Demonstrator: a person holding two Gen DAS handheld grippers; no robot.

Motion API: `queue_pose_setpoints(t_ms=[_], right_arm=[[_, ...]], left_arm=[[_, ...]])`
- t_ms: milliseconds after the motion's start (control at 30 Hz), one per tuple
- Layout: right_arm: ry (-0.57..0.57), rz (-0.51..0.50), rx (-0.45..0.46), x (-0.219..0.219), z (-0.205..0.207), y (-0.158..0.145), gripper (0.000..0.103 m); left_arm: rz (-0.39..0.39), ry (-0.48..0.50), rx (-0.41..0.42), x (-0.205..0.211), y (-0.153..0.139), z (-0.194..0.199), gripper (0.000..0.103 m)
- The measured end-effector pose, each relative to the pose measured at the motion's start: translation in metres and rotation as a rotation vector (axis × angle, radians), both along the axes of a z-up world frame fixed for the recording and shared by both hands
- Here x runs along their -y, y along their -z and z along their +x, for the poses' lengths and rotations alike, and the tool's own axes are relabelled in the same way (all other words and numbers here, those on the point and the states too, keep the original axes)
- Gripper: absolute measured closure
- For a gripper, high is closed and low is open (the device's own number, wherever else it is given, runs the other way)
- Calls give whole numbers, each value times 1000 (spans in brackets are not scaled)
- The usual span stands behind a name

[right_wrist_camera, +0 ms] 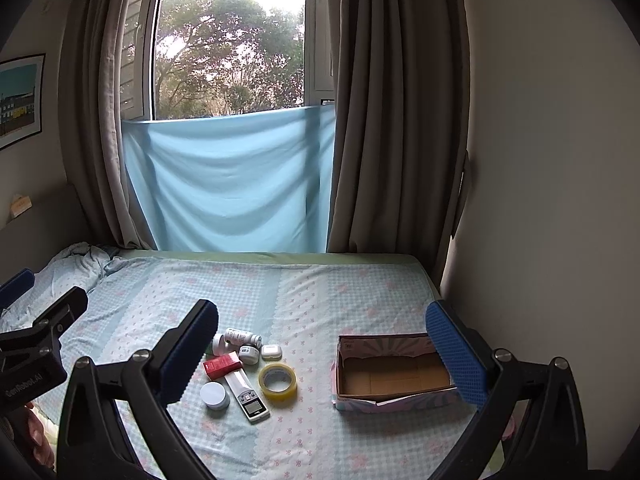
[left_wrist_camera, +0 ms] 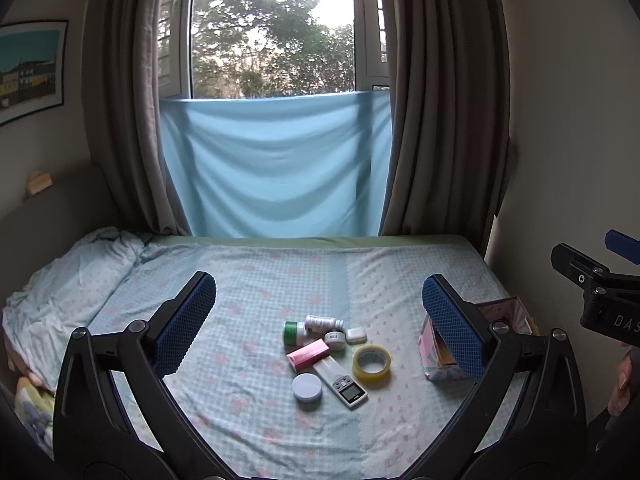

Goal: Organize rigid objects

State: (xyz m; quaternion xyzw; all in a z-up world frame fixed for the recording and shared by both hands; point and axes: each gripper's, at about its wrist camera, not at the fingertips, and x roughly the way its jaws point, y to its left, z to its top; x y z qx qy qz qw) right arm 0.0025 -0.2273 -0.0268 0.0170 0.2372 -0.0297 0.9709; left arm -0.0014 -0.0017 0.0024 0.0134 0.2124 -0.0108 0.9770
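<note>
Daylight comes from the window [left_wrist_camera: 272, 32] at the far end, and I see it blown out to white at the top in both views. The room itself reads dim and flat, with the curtains [left_wrist_camera: 432, 100] dark and the walls grey. Shadows on the bed [left_wrist_camera: 248, 280] are soft. Fisheye bending curves the edges, and the corners fall to black.
</note>
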Motion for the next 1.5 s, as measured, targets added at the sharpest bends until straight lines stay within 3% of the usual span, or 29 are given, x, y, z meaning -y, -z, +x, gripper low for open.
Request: queue_pose_setpoints(t_ms=[1300,1500], right_arm=[[-11,7,13,3,-2,0,0],[-26,12,-1,5,4,1,0]], left_arm=[[-11,2,24,3,-4,-7,1],[-18,-50,0,-3,-1,-3,1]])
